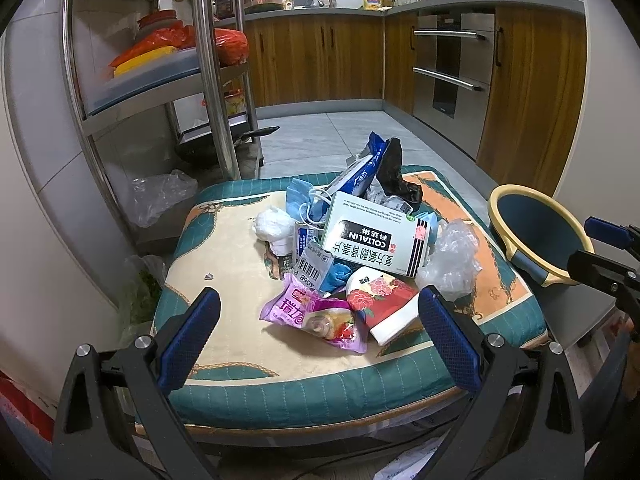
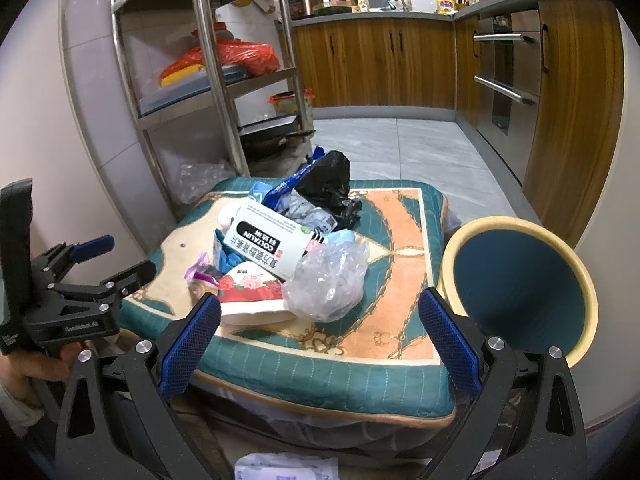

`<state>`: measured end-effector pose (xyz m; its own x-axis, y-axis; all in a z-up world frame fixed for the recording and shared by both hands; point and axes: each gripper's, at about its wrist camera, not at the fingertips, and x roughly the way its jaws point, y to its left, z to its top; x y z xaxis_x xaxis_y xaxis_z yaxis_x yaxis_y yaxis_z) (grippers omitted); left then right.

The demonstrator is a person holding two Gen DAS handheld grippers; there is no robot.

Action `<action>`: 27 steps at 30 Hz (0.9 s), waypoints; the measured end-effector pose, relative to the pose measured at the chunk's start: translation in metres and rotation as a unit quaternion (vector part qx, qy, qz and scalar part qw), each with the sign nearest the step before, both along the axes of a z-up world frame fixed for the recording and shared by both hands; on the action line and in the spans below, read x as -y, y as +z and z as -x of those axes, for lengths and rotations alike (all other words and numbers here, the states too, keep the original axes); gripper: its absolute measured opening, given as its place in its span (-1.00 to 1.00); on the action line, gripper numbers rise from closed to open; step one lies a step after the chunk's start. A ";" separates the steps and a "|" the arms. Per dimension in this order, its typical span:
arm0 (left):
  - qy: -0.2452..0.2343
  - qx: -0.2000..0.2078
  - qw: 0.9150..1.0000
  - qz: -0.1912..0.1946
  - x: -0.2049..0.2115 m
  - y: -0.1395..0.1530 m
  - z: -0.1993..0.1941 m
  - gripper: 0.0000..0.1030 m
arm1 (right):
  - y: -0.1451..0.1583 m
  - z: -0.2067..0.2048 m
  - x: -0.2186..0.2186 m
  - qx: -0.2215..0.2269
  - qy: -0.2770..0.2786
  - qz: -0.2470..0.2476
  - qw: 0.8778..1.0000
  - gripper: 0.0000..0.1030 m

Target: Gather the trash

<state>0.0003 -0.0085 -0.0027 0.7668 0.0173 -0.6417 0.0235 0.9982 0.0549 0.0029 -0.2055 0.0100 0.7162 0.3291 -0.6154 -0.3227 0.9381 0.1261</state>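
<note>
- Two grippers, left gripper (image 1: 319, 312) and right gripper (image 2: 319, 312), both spread wide with nothing between the fingers, both short of the trash heap (image 1: 360, 240).
- Heaped on the cushion (image 1: 224, 344), mid to far side: white box (image 1: 374, 240) on top, long axis slanting left-right across both views.
- Nearest the left fingers: purple packet (image 1: 316, 316) and red floral pack (image 1: 384, 304), dead ahead, the pack just beside the right-hand pad (image 1: 448, 340).
- Nearest the right gripper: clear plastic wad (image 2: 328, 280), ahead and slightly left of centre, touching the floral pack.
- Off the cushion's right edge: bin (image 2: 520, 284), mouth tilted toward the camera, close by the right gripper, well apart from the left.
- Judged: wad to the right gripper, short carry rightward to the bin; purple packet to the left.
</note>
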 end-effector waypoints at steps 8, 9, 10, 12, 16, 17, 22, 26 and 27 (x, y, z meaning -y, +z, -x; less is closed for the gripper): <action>0.001 -0.003 1.000 0.002 0.000 -0.001 0.000 0.90 | -0.001 0.000 0.000 0.000 0.000 -0.001 1.000 0.91; 0.001 -0.004 1.000 0.002 0.000 -0.002 -0.001 0.90 | -0.001 0.000 0.000 0.000 0.000 -0.001 1.000 0.91; 0.002 -0.004 1.000 0.002 -0.001 -0.002 0.000 0.90 | 0.000 0.000 0.000 0.000 0.000 -0.001 1.000 0.91; 0.002 -0.005 1.000 0.003 -0.001 -0.002 -0.001 0.90 | 0.000 0.000 0.000 0.000 0.000 -0.001 1.000 0.91; 0.002 -0.005 1.000 0.004 -0.001 -0.002 0.000 0.90 | 0.000 -0.001 0.000 -0.001 0.000 -0.001 1.000 0.91; 0.002 -0.005 1.000 0.003 -0.001 -0.002 -0.001 0.90 | 0.000 0.000 0.000 -0.001 0.000 -0.001 1.000 0.91; 0.003 -0.008 1.000 0.005 -0.001 -0.004 -0.001 0.90 | 0.000 -0.001 0.001 -0.001 0.000 -0.001 1.000 0.91; 0.008 -0.014 1.000 0.010 -0.004 -0.006 -0.003 0.90 | 0.000 -0.001 0.001 -0.001 0.000 -0.002 1.000 0.91; 0.010 -0.016 1.000 0.013 -0.004 -0.007 -0.003 0.90 | -0.001 -0.001 0.001 -0.001 0.000 -0.002 1.000 0.91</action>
<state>0.0033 -0.0040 -0.0098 0.7450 0.0147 -0.6669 0.0054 0.9996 0.0281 0.0035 -0.2061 0.0094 0.7144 0.3312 -0.6163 -0.3221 0.9377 0.1305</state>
